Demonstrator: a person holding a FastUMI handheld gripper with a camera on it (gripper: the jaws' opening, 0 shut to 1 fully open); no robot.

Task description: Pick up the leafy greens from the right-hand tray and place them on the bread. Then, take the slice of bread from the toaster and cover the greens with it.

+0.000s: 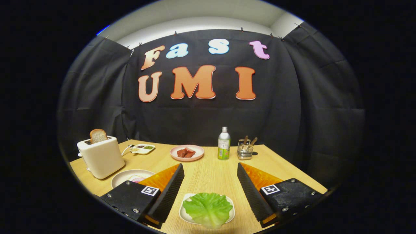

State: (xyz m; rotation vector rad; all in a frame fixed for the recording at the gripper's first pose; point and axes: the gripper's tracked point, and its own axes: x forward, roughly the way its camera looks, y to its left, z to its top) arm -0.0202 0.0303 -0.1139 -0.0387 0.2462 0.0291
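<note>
right now, claw: the gripper sits low in the frame with its two fingers spread wide, nothing held and nothing touching either one
fingers: one finger slants in from the lower left, the other finger from the lower right, with bare wood showing between their tips
leafy greens: a crinkled green leaf lies at the bottom centre of the frame, in the gap between the fingers and near their bases, touching neither
tray: the small white tray under the leaf shows as a pale rim on both sides of it
toaster: a cream toaster stands at the middle left of the frame, on the table's left side, beyond the left finger
bread slice: a browned slice of bread stands upright out of the toaster's slot
plate: a white plate lies just in front of the toaster, partly hidden by the left finger; what is on it is too hidden to tell
table: a light wooden table carries everything
far side: a pink plate with red chunks sits in the centre of the frame, a green-labelled bottle just right of it, a wire holder with utensils further right, and a small divided dish between the toaster and the pink plate
</note>
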